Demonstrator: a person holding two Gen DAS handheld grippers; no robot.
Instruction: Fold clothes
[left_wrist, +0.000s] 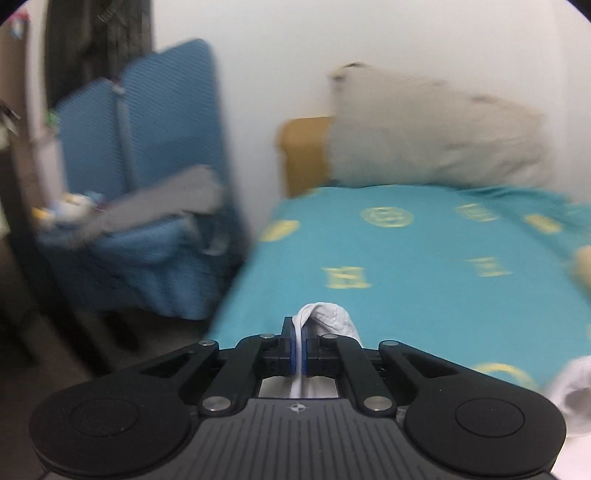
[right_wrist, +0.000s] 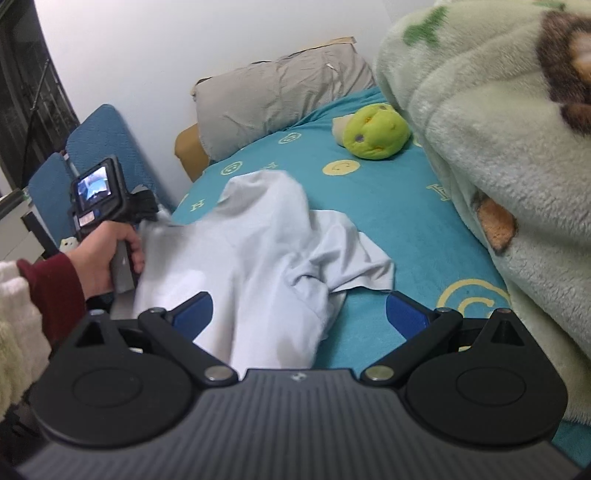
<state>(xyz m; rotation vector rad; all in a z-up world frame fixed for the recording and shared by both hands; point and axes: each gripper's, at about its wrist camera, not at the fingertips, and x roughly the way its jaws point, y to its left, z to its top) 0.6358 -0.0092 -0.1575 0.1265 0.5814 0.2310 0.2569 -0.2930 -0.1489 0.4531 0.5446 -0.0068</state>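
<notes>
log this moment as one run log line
left gripper: shut on white garment | right gripper: open above garment | on bed

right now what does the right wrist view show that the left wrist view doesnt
Only the right wrist view shows the green plush toy, the fleece blanket, the white garment's full crumpled spread, the person's left hand gripping its handle, and the right tool open, over the garment.

Only the left wrist view shows the left tool shut on a bunched fold of the garment.

Both show the teal bedsheet, the grey pillow and the blue chair.
</notes>
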